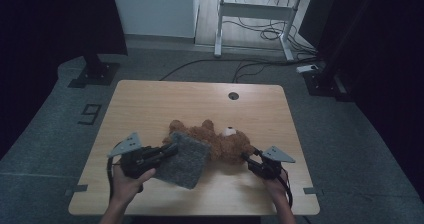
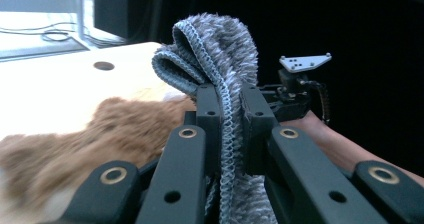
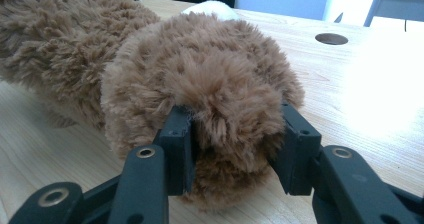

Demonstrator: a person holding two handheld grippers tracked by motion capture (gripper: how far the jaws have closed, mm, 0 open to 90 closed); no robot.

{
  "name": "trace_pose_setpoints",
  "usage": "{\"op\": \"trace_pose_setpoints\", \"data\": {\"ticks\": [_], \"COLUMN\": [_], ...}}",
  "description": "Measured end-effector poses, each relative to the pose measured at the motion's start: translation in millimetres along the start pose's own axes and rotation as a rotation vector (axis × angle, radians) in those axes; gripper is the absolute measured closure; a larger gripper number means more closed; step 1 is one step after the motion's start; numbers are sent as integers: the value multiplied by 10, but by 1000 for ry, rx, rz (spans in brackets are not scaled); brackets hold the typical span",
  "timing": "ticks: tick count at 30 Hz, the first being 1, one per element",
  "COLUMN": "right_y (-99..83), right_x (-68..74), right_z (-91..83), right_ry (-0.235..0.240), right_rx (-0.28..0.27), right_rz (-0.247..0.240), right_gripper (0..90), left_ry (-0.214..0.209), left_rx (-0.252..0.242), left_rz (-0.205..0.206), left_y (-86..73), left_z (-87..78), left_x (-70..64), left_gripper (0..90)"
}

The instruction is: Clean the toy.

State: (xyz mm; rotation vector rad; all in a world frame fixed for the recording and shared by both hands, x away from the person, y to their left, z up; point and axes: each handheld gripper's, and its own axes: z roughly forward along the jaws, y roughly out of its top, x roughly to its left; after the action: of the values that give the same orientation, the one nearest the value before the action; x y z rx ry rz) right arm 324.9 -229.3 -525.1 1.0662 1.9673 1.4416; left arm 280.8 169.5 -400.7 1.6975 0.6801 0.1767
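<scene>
**Both grippers clamped — one on cloth, one on bear**

Nearest the person, two hands come up from the table's near edge, each holding a gripper. The left gripper [image 1: 167, 151] sits just left of the teddy bear [image 1: 220, 141], its jaws closed tight on the edge of a grey fuzzy cloth [image 1: 185, 159]; in the left gripper view the cloth [image 2: 220, 59] stands bunched and folded between the two black jaws, its stitched hem running down through the gap. The rest of the cloth drapes over the bear's left part and down onto the wooden table [image 1: 150, 104].

The right gripper [image 1: 248, 159] is at the bear's right end — its jaws are pressed into a rounded brown plush part, squeezing the fur inward on both sides, as the right gripper view shows [image 3: 225, 84]. Which part of the bear that is I cannot tell for certain.

The bear lies flat near the table's middle, white muzzle [image 1: 229, 131] upward. Beyond the bear, a round cable hole [image 1: 233, 95] marks the table's far side.
</scene>
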Motion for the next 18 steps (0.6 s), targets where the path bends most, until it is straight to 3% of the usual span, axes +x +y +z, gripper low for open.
{"op": "trace_pose_setpoints", "data": {"ticks": [7,15,18], "right_y": [0,2,1], "right_x": [0,-2,0], "right_z": [1,8,7], "right_ry": [1,1,3], "right_rx": [-1,-1,-3], "right_rz": [2,7,6], "right_gripper": [565,574,587], "left_ry": [-42,-74,-64], "left_rx": [8,65,97], "left_rz": [6,6,2], "left_y": [108,222,206], "left_z": [292,851,1083], "left_x": [-81,-174,-203], "left_gripper": [815,815,815]}}
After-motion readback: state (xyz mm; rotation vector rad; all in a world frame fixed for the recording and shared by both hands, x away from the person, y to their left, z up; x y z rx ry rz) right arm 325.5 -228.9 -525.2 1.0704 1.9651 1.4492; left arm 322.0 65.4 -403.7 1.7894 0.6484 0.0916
